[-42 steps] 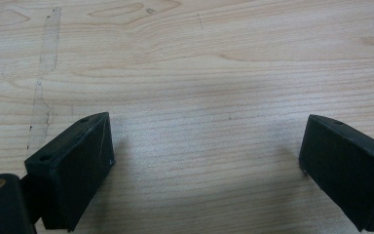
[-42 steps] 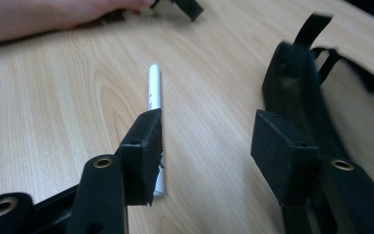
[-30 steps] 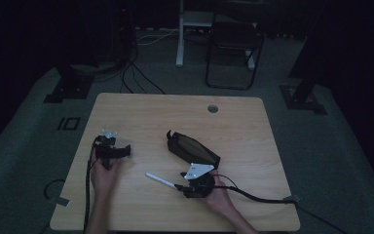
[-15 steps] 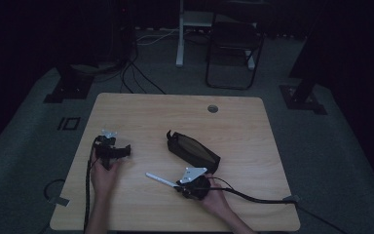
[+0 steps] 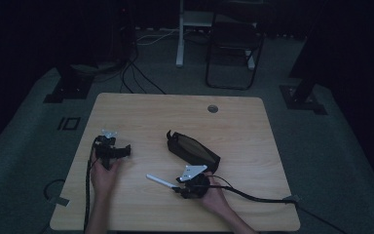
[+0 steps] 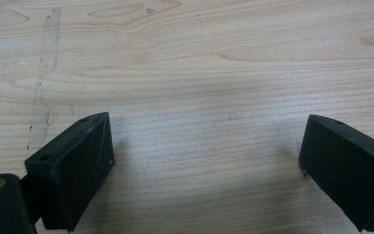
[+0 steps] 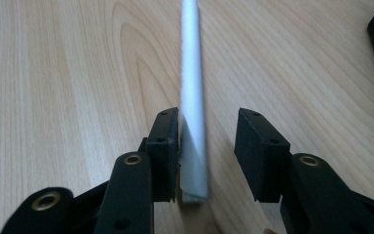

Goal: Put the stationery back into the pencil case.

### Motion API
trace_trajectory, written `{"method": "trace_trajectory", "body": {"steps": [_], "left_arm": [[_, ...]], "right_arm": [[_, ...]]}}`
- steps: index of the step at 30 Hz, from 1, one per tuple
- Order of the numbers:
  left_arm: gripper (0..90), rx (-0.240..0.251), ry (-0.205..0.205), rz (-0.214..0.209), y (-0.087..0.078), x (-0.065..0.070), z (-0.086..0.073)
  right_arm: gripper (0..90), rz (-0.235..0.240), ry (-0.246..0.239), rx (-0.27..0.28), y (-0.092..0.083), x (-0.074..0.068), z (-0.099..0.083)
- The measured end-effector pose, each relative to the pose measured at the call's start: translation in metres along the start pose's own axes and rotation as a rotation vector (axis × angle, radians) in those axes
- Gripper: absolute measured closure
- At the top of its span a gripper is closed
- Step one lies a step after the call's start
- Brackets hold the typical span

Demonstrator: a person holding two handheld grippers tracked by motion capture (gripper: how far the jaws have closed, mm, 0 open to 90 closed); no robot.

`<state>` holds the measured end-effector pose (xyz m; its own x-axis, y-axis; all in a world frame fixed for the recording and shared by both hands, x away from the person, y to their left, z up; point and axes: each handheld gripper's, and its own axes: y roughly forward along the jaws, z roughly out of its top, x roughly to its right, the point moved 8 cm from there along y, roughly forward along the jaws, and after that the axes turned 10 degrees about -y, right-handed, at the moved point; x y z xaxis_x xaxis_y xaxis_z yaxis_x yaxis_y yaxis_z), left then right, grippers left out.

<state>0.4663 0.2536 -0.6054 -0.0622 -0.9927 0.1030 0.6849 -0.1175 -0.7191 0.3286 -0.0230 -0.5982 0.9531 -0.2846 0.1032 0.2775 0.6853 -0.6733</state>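
The right gripper point(image 5: 177, 188) sits low at the near side of the worktop point(image 5: 253, 126). A thin white stick point(image 5: 159, 182), maybe a pen, lies flat on the wood. In the right gripper view, the near end of the stick point(image 7: 193, 122) is between the jaws. The jaws are apart. One jaw touches the side of the stick. The other jaw has a gap next to it. So the stick is not pinched yet.

The step looks like picking up the stick. To do it well, the jaws should close slowly, so the free jaw meets the stick and does not knock it away. The stick is round and thin, so I think it could roll or slip out. It helps to keep the jaws low, right by the wood, and to hold the gripper in line with the stick. The grip is near one end, so the far end may droop when it lifts. A firm squeeze would help, and then a straight, slow lift.

A dark case point(image 5: 193, 150) lies open just behind the right gripper. The stick may belong in it, but I cannot be sure.

The left gripper point(image 5: 119, 152) rests on the left part of the worktop, well apart from the stick. In the left gripper view its jaws are wide apart with bare wood between them. It holds nothing.
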Motion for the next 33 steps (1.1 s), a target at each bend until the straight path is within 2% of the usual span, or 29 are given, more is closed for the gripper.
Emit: {"method": "trace_trajectory", "body": {"steps": [5,9,17,23,29,33], "left_arm": [[6.0,0.0,0.0,0.0,0.0,0.0,0.0],[6.0,0.0,0.0,0.0,0.0,0.0,0.0],[6.1,0.0,0.0,0.0,0.0,0.0,0.0],[6.0,0.0,0.0,0.001,0.0,0.0,0.0],[6.1,0.0,0.001,0.0,0.0,0.0,0.0],[6.1,0.0,0.0,0.001,0.0,0.0,0.0]], "right_arm": [[65.1,0.012,-0.001,0.004,0.004,0.001,0.0],[77.5,-0.006,-0.013,-0.014,0.003,0.002,-0.002],[78.2,-0.054,-0.067,-0.091,-0.01,0.002,-0.01],[78.5,-0.053,-0.025,-0.079,-0.023,0.003,-0.023],[78.5,-0.072,-0.03,-0.078,-0.031,0.002,-0.03],[78.5,-0.079,-0.025,-0.066,-0.035,0.002,-0.028]]}}
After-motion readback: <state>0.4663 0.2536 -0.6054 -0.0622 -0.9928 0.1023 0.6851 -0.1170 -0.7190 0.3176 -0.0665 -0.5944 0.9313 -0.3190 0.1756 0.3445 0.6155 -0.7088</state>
